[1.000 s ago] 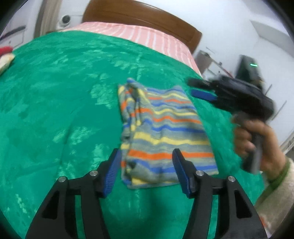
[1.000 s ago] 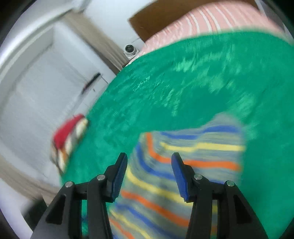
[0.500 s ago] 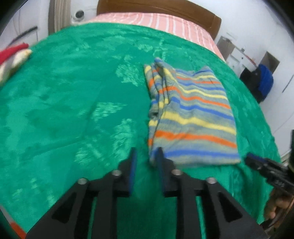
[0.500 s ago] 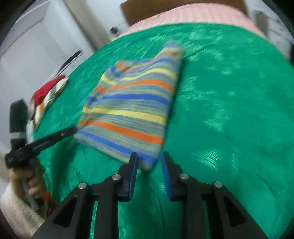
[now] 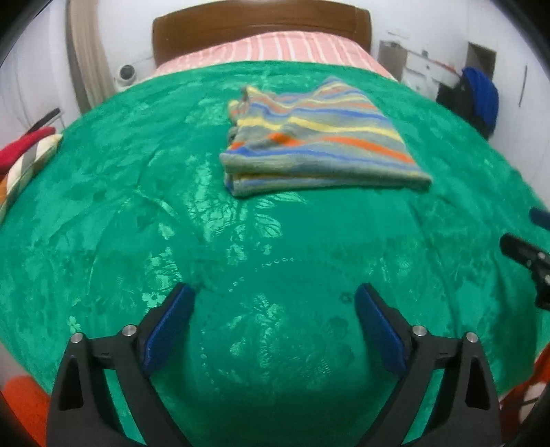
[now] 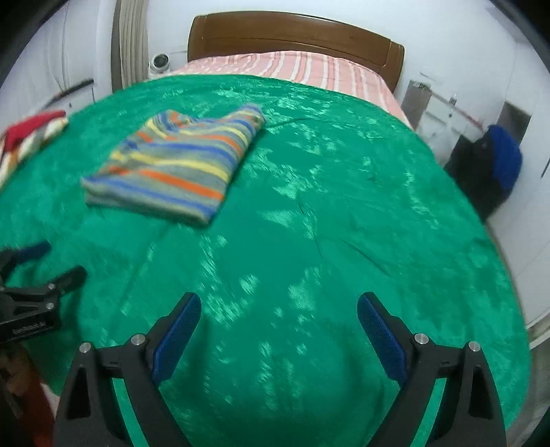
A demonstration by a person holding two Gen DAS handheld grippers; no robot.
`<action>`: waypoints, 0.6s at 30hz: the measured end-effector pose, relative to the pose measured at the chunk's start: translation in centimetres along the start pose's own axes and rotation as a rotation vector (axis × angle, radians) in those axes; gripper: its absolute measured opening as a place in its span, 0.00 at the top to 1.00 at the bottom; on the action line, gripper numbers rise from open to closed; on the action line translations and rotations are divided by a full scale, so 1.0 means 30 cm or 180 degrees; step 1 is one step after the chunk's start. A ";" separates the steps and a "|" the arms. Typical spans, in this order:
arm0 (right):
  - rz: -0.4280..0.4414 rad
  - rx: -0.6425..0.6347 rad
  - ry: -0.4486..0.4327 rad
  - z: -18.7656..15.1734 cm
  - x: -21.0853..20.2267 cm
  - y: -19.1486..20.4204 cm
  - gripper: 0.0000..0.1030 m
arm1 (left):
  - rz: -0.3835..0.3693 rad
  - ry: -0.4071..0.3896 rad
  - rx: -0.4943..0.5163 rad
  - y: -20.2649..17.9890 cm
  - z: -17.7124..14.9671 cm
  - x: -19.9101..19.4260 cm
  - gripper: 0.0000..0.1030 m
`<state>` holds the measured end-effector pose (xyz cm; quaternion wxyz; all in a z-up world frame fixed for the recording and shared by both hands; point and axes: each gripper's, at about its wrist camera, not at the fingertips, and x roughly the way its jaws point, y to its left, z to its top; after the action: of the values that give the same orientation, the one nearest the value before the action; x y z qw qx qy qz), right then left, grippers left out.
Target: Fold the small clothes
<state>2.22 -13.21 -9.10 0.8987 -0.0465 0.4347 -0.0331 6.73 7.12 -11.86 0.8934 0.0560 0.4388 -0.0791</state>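
Observation:
A small striped garment (image 5: 316,141), grey with blue, yellow and orange bands, lies folded in a flat stack on the green bedspread (image 5: 240,258). It also shows in the right wrist view (image 6: 178,165), up and to the left. My left gripper (image 5: 275,326) is open and empty, low over the bedspread, well short of the garment. My right gripper (image 6: 278,330) is open and empty, near the bed's front right. Each gripper's tip shows at the edge of the other's view.
A red and white folded pile (image 5: 24,154) sits at the bed's left edge. A pink striped sheet (image 5: 275,51) and wooden headboard (image 5: 261,24) are at the far end. A dark bag with a blue item (image 6: 495,165) stands right of the bed.
Both grippers have opened wide and pulled back from the garment toward the bed's front. The garment now lies folded over, shorter and thicker than before.

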 end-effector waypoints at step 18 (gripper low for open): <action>-0.0137 -0.0206 0.0134 -0.071 0.020 0.072 0.11 | 0.0011 0.0050 0.0132 -0.012 -0.004 0.029 0.02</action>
<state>0.97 -11.26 -11.12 0.8865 -0.0842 0.4533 -0.0393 7.10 6.71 -12.63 0.8886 0.0760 0.4439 -0.0863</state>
